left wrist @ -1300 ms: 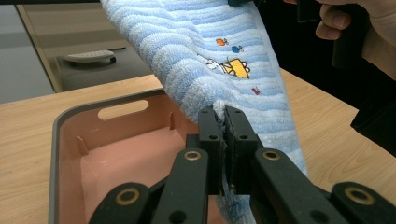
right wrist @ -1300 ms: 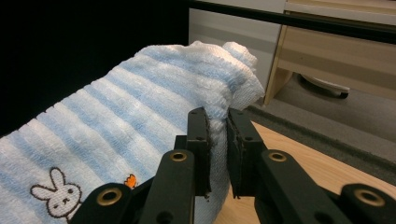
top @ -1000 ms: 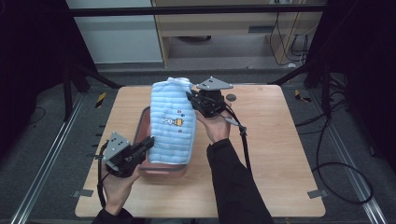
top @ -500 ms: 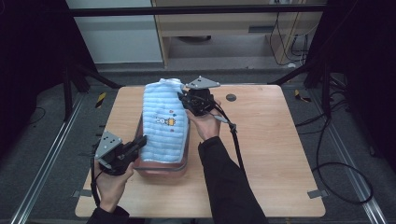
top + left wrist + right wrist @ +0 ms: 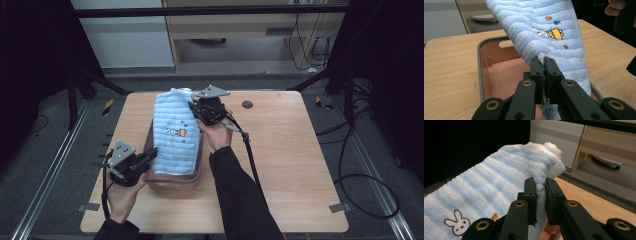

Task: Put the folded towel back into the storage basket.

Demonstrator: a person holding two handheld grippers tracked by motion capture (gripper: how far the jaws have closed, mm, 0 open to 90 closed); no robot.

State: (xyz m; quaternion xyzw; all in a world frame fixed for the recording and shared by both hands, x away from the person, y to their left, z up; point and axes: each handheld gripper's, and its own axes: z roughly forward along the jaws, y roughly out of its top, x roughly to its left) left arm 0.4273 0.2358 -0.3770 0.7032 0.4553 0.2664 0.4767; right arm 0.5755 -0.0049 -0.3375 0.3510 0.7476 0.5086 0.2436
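A blue-and-white striped towel (image 5: pixel 174 131) with a small rabbit picture hangs stretched between my two grippers above a pink bin with a grey rim (image 5: pixel 176 179). My right gripper (image 5: pixel 196 111) is shut on the towel's far corner (image 5: pixel 541 185), held high over the bin's far end. My left gripper (image 5: pixel 149 156) is shut on the near corner (image 5: pixel 543 60), low at the bin's near left rim (image 5: pixel 480 75). The bin's inside (image 5: pixel 504 75) looks bare under the cloth.
The bin stands on a light wooden table (image 5: pixel 290 165). A dark round disc (image 5: pixel 247 104) lies on the table at the far right of the towel. Black frame bars (image 5: pixel 85 75) and cables (image 5: pixel 350 175) surround the table.
Both grippers have carried the towel leftward and slightly nearer. The left gripper has sunk toward the bin's near left corner, so the cloth now slopes down over the bin.
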